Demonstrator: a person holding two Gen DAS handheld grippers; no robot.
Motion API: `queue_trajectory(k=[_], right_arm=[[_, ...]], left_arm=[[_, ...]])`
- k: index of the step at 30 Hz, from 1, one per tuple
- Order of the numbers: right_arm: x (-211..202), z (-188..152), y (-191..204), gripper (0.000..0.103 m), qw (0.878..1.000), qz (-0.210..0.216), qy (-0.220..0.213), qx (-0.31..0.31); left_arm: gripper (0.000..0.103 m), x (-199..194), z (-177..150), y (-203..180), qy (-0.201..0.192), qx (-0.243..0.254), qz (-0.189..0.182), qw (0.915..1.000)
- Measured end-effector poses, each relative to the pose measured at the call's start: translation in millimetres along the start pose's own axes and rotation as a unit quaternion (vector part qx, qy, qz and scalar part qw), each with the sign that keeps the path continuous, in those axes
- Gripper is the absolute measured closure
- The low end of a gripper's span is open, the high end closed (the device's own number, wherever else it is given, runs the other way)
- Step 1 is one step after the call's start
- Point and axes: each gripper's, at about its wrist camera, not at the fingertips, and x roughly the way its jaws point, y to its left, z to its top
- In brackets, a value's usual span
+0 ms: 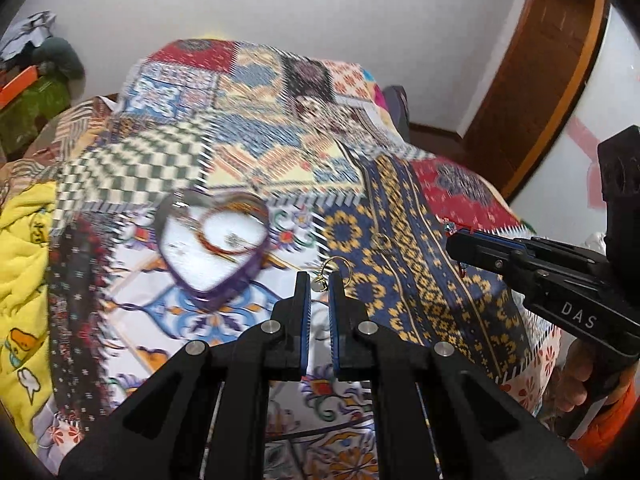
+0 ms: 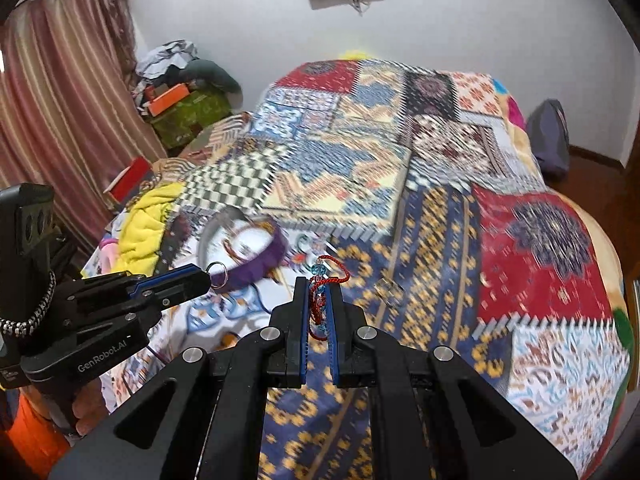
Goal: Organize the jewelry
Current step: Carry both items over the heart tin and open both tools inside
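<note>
A purple heart-shaped box [image 1: 214, 246] with a white lining lies open on the patterned bedspread and holds a red-orange bangle [image 1: 230, 232]. It also shows in the right wrist view [image 2: 250, 256]. My left gripper [image 1: 320, 280] is shut on a gold ring [image 1: 336, 266], just right of the box; the ring shows as a metal loop [image 2: 217, 274] at its tip [image 2: 206, 280]. My right gripper [image 2: 320, 288] is shut on a red cord bracelet with blue beads [image 2: 322, 280], above the blue-yellow patch. A small metal piece [image 2: 388, 290] lies on that patch.
The patchwork bedspread [image 2: 440, 160] covers the bed. A yellow blanket [image 1: 24, 240] lies at the left edge. Clutter with an orange box [image 2: 168, 100] and a curtain [image 2: 60, 100] stand left. A wooden door frame [image 1: 540, 80] is at right.
</note>
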Motion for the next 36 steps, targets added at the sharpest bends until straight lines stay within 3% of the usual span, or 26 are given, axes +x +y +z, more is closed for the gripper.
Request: queue_trajectory(k=[7,14,30,36], right_arm=[[12.4,19.6,25.4,0.096,0.999,0.022,-0.012,-0.025],[35.9,35.9,42.4,0.096,0.998,0.041,-0.01,-0.044],[118.7,44.2,53.5,0.096,0.993,0.081,0.076,-0.051],[134.3,41.9,52.9,0.096,0.99,0.074,0.099,-0.064]], left_arm=[[0.096,-20.2,9.8,28.3,-0.031,-0.028,0.016,0.999],[0.096,-21.4,13.5,54.9,-0.038,-0.045,0.036,0.9976],[0.096,16.8,23.5,84.1,-0.02,-0.05,0.047,0.9974],[0.096,26.0,28.9,92.5,-0.018,-0.055,0.044,0.9974]])
